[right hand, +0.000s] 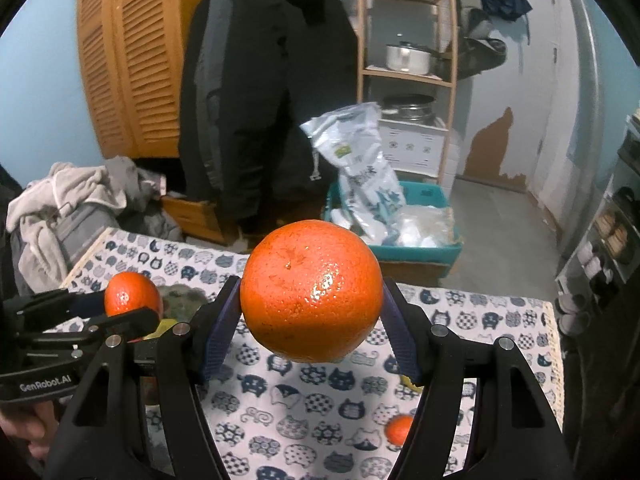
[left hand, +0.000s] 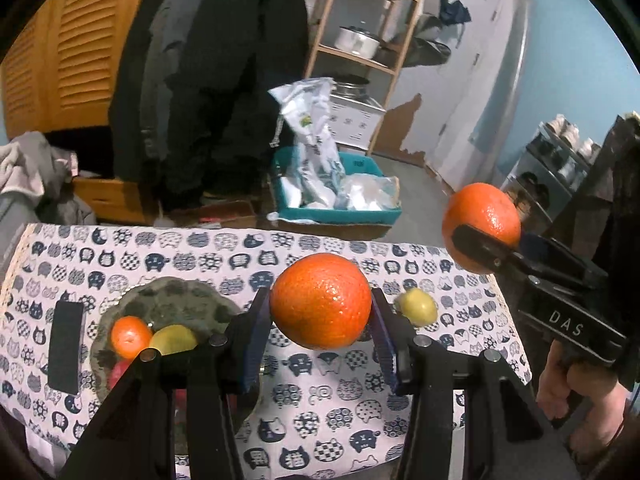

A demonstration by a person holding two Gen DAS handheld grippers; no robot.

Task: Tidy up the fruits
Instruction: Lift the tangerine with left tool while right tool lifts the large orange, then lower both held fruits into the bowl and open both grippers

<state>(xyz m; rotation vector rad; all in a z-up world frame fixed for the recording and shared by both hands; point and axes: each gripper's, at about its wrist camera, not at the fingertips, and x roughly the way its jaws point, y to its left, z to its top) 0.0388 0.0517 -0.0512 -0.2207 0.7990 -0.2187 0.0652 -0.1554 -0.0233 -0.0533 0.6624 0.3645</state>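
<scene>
My left gripper (left hand: 320, 304) is shut on an orange (left hand: 320, 300) and holds it above the cat-print tablecloth (left hand: 320, 400). My right gripper (right hand: 312, 292) is shut on another orange (right hand: 311, 290), also in the air; it shows in the left wrist view (left hand: 482, 226) at the right. A dark plate (left hand: 176, 304) on the left holds a small orange (left hand: 130, 336), a yellow-green fruit (left hand: 174, 340) and a red fruit (left hand: 118, 372). A yellow lemon (left hand: 418, 306) lies on the cloth right of the plate. A small orange (right hand: 398, 428) lies on the cloth near the front right.
A black rectangular object (left hand: 66, 346) lies on the cloth left of the plate. Beyond the table's far edge stand a teal bin (left hand: 340, 212) with plastic bags, a wooden shelf (left hand: 372, 52) with pots, a hanging black coat (left hand: 224, 80) and a clothes pile (right hand: 72, 208).
</scene>
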